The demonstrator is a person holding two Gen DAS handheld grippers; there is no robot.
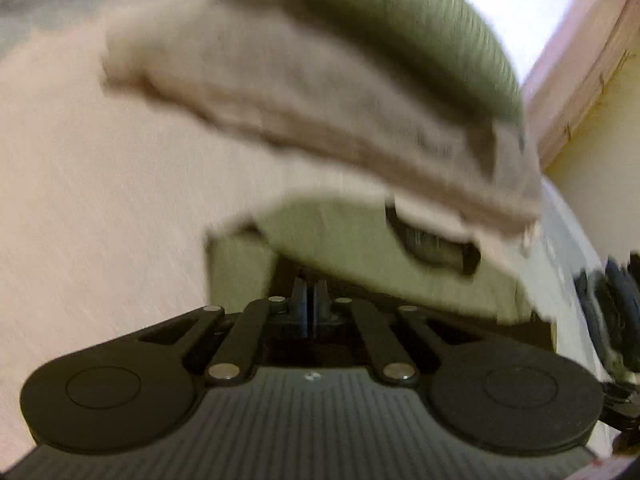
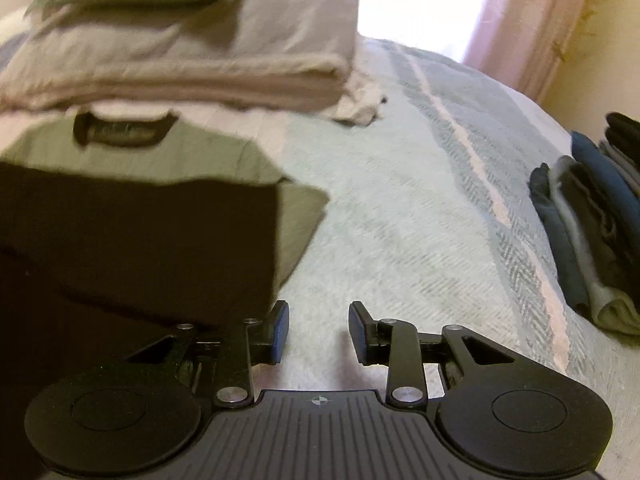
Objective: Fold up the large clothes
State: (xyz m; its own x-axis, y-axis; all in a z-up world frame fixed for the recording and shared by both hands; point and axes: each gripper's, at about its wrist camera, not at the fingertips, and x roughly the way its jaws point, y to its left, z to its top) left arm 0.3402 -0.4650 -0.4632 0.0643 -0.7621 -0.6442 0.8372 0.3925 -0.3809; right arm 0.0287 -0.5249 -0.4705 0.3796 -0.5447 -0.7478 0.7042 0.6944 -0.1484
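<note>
The right hand-held gripper [image 2: 319,330] has its jaws apart with nothing between them, tilted down over the pale blue herringbone bedspread [image 2: 400,208]. The olive-green folded T-shirt with a dark neck label [image 2: 140,160] lies to its left, long axis running away toward the stack of beige folded linens [image 2: 200,60]. The left hand-held gripper [image 1: 310,300] is nearer, pressed together at the shirt's near edge; through the blur, whether it pinches cloth is unclear.

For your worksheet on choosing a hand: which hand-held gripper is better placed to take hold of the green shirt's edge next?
Probably the right hand-held gripper: its jaws stand open and empty beside the green shirt. The left hand-held gripper is shut.
</note>
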